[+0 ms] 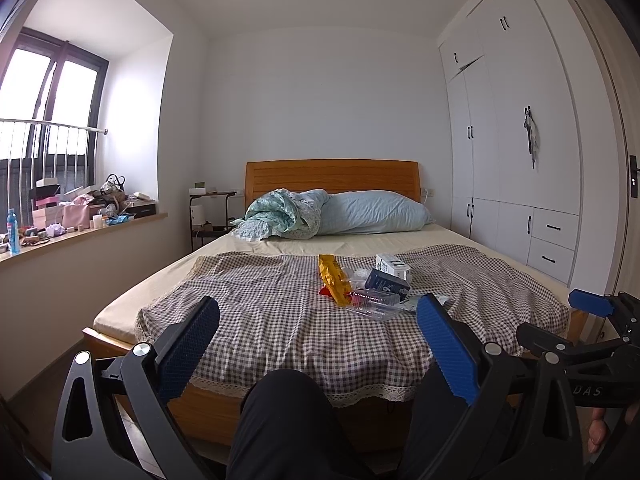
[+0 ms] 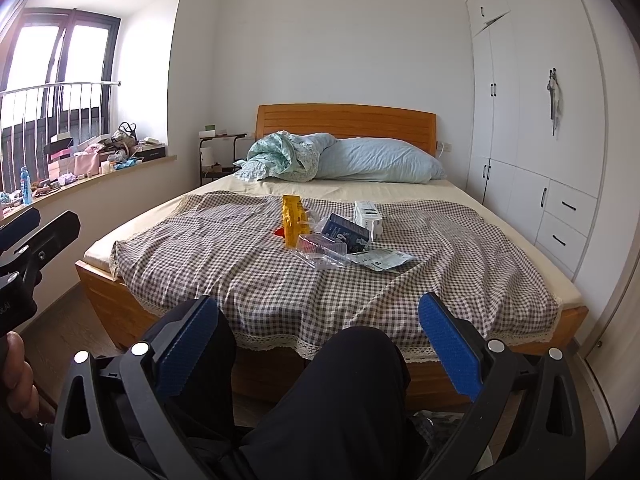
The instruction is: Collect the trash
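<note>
A pile of trash lies on the checkered cloth [image 1: 260, 312] over the bed: a yellow wrapper [image 1: 332, 279], a clear plastic clamshell [image 1: 374, 305], a dark blue carton [image 1: 387, 283] and a white box [image 1: 393, 265]. In the right wrist view the same pile shows as the yellow wrapper [image 2: 292, 220], the clamshell [image 2: 322, 254], the blue carton [image 2: 346, 234], the white box [image 2: 368, 216] and a flat printed wrapper [image 2: 380, 259]. My left gripper [image 1: 318, 312] is open and empty, well short of the pile. My right gripper [image 2: 318, 312] is open and empty, held off the foot of the bed.
The person's dark-trousered knee [image 1: 286, 412] sits between the grippers and the bed's wooden foot [image 2: 132, 312]. A pillow [image 1: 374, 212] and a bunched quilt [image 1: 280, 214] lie at the headboard. A cluttered windowsill [image 1: 80, 216] runs along the left. White wardrobes [image 1: 520, 140] stand at the right.
</note>
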Tool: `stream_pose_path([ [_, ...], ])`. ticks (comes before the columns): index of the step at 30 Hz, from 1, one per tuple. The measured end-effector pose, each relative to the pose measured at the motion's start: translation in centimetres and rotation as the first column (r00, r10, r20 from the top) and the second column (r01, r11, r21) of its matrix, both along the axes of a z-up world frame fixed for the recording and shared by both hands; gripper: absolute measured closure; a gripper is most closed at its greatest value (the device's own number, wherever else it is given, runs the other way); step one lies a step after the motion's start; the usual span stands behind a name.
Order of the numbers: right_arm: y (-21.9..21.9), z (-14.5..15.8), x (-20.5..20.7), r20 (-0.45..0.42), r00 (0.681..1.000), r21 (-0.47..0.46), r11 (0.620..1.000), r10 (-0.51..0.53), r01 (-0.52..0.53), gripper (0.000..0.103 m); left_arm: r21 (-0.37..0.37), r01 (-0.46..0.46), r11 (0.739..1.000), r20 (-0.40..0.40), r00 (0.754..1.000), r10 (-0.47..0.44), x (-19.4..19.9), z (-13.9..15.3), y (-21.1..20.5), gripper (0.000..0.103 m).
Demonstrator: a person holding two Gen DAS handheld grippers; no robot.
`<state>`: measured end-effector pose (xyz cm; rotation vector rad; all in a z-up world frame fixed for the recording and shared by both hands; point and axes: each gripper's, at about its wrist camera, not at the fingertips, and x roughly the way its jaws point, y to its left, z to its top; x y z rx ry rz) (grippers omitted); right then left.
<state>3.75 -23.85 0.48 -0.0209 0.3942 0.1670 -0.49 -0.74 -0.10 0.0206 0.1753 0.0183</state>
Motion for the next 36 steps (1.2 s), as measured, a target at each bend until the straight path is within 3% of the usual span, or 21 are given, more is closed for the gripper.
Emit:
stream_pose_path([
  [10,0.0,-0.3,0.1,-0.009,1.000,0.000,1.000,0.003,-0.003,0.006,-0.001,0.005,1.000,-0.016,1.000,-0.005,0.4,-0.3,0.1,0.007],
  [20,-0.5,-2.7,2.9,-0.087,0.996,0.008,1.000,-0.012,0.013,0.006,-0.005,0.009,1.000,-0.111,0.994,-0.010,4.1,-1.8,0.1,0.007],
  [26,-1.2,-4.2,6.3,-0.130,0.991,0.023,0.999,-0.031,0.034,0.006,0.013,0.016,1.000,-0.144,0.989,-0.014,8.2,-3.1,0.0,0.007],
  [36,-2.1,-7.6,16.0,-0.264,0.963,0.068,0.995,-0.051,0.071,0.006,0.012,-0.014,1.000,-0.209,0.978,0.016,16.8,-6.2,1.3,0.007],
])
